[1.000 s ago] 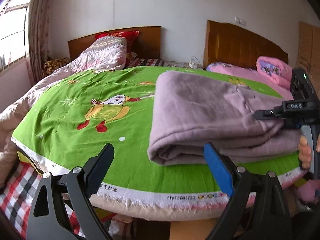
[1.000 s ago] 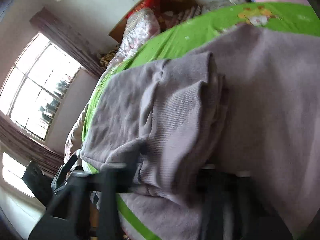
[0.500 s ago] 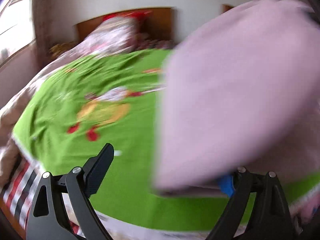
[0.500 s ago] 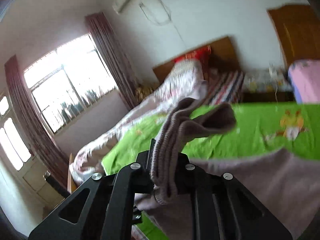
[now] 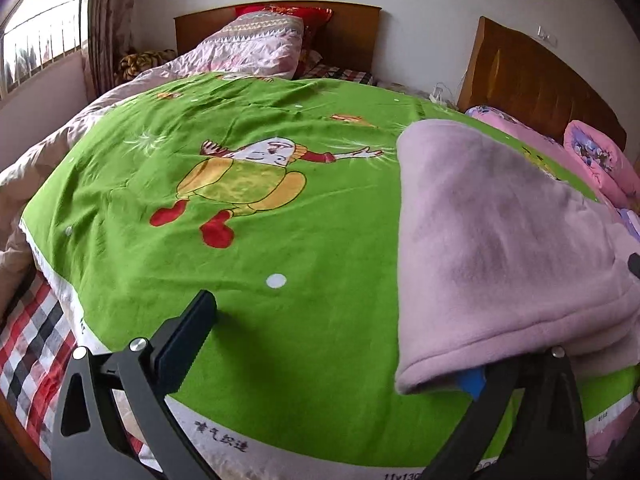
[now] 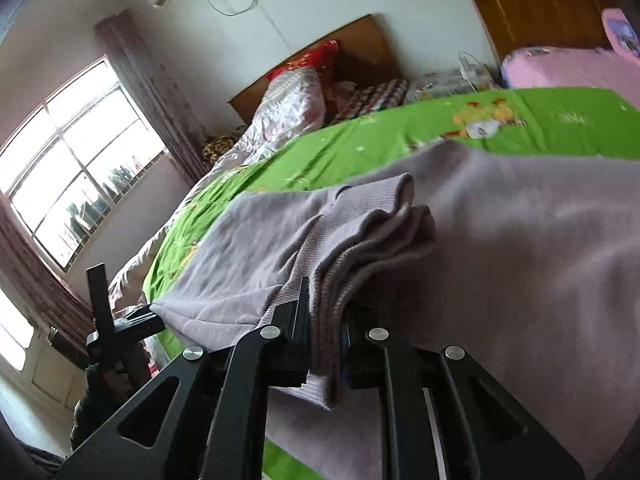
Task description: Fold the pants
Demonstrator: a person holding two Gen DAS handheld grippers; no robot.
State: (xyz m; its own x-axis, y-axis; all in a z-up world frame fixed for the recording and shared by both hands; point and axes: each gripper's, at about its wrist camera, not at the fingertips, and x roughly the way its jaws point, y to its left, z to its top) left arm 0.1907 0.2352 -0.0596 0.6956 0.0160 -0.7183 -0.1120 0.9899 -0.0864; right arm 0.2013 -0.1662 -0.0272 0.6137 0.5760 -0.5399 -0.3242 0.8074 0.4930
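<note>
Lying folded on green bedspread [image 5: 280, 200], pants [image 5: 500, 240] cover its right side. Right gripper [image 6: 326, 344] clamped on ribbed waistband [image 6: 360, 248]. Left gripper [image 5: 340, 344] jaws opening wide, fold draped over blue pad [image 5: 472, 382].

The pants [image 5: 492, 248] were seen in pale mauve fleece, laid on a bright green bedspread [image 5: 280, 200] printed with a yellow, white and red cartoon figure. A red, black and white checked sheet [image 5: 28, 340] was shown at the bed's edge.
</note>
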